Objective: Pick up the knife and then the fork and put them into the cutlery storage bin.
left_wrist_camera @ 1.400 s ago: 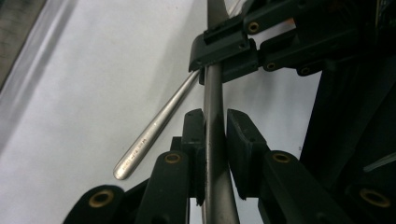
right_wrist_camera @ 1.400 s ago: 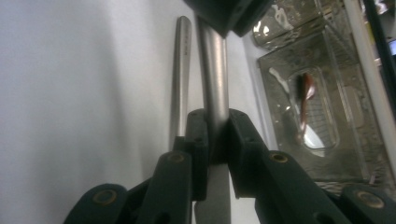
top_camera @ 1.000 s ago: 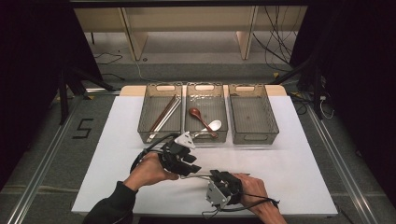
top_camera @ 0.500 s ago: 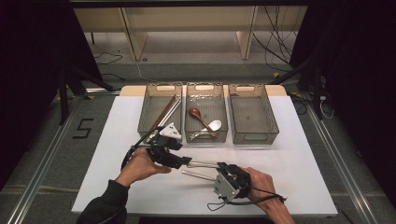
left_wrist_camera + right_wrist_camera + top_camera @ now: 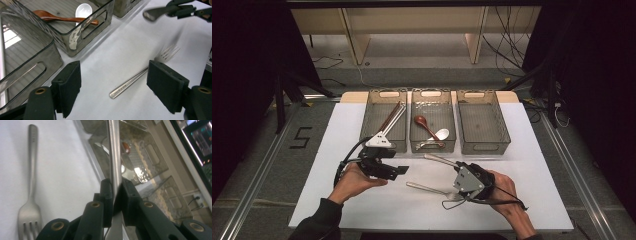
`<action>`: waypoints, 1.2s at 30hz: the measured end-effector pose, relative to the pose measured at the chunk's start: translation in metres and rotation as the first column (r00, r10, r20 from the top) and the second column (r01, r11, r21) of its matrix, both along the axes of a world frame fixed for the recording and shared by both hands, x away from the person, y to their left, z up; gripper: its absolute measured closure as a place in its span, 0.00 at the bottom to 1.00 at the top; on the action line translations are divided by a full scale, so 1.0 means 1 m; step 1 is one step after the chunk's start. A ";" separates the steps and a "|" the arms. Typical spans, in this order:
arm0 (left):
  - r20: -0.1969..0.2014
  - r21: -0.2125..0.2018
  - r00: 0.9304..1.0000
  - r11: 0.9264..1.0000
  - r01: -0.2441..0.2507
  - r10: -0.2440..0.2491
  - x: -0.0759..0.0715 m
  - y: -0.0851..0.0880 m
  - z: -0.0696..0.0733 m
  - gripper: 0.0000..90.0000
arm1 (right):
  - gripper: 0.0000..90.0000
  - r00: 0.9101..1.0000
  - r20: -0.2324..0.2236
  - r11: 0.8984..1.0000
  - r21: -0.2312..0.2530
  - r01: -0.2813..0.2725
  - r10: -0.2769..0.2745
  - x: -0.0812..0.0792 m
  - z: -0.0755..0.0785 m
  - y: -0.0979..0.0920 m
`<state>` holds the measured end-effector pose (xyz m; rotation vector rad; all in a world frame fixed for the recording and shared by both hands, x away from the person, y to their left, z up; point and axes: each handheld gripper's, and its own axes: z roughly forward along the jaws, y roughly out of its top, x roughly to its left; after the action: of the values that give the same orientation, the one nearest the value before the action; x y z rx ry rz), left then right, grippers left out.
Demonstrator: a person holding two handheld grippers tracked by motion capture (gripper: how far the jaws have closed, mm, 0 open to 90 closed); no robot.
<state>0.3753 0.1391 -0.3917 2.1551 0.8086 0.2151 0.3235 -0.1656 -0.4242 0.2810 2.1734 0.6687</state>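
Left fingers [image 5: 163, 93] just opened empty; right gripper [image 5: 115, 195] clamps a metal utensil [image 5: 439, 159].
Handoff done, fork [image 5: 140, 75] lies near table's front edge.

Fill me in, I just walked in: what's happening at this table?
A person is sorting cutlery into three clear bins. The right tongs are clamped on a metal utensil, lifted off the white table. The left tongs have just been opening, with nothing gripped. A fork lies on the table between the hands.

Steel fork [image 5: 428, 189] flat (white mat).
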 end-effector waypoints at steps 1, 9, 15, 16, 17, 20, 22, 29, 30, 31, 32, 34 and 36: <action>0.001 0.001 1.000 1.000 -0.002 0.002 -0.001 0.001 0.000 0.30 | 0.91 1.000 -0.014 1.000 0.015 0.018 -0.018 0.003 0.002 -0.002; 0.016 -0.018 1.000 1.000 -0.020 0.021 -0.008 0.006 -0.012 0.29 | 0.91 0.981 -0.169 0.970 0.208 0.128 -0.094 0.029 0.019 -0.017; 0.026 -0.034 0.999 0.999 -0.034 0.035 -0.013 0.009 -0.019 0.29 | 0.91 0.942 -0.301 0.918 0.315 0.243 -0.146 0.054 0.029 -0.035; 0.029 -0.035 0.999 0.999 -0.034 0.035 -0.014 0.010 -0.020 0.29 | 0.91 0.936 -0.314 0.906 0.330 0.264 -0.158 0.058 0.031 -0.038; 0.030 -0.040 0.999 0.999 -0.036 0.037 -0.015 0.010 -0.021 0.29 | 0.91 0.934 -0.320 0.899 0.342 0.273 -0.161 0.062 0.032 -0.041; 0.025 -0.042 0.999 0.998 -0.040 0.042 -0.016 0.012 -0.023 0.29 | 0.91 0.920 -0.345 0.876 0.365 0.315 -0.187 0.074 0.038 -0.047; 0.021 -0.045 0.999 0.998 -0.046 0.047 -0.017 0.012 -0.025 0.29 | 0.91 0.908 -0.360 0.860 0.373 0.349 -0.212 0.082 0.042 -0.050; 0.020 -0.057 0.998 0.997 -0.054 0.055 -0.020 0.014 -0.030 0.29 | 0.91 0.879 -0.388 0.830 0.364 0.423 -0.278 0.112 0.053 -0.060; 0.020 -0.063 0.998 0.996 -0.057 0.058 -0.020 0.014 -0.031 0.29 | 0.91 0.874 -0.392 0.826 0.360 0.434 -0.288 0.117 0.054 -0.061; 0.020 -0.062 0.998 0.997 -0.055 0.056 -0.020 0.015 -0.031 0.29 | 0.91 0.869 -0.395 0.823 0.355 0.444 -0.298 0.121 0.054 -0.062; 0.018 -0.065 0.998 0.996 -0.056 0.058 -0.021 0.015 -0.032 0.29 | 0.91 0.863 -0.399 0.819 0.350 0.455 -0.309 0.125 0.054 -0.063; 0.020 -0.074 0.998 0.996 -0.060 0.061 -0.022 0.016 -0.033 0.28 | 0.91 0.855 -0.409 0.805 0.359 0.472 -0.319 0.132 0.054 -0.066; 0.022 -0.086 0.998 0.995 -0.060 0.063 -0.023 0.017 -0.034 0.28 | 0.91 0.842 -0.418 0.795 0.349 0.495 -0.341 0.139 0.053 -0.068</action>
<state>0.3525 0.1561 -0.4259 2.0462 0.8556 0.2346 0.4622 -0.2340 -0.3710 1.1762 2.1250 0.8976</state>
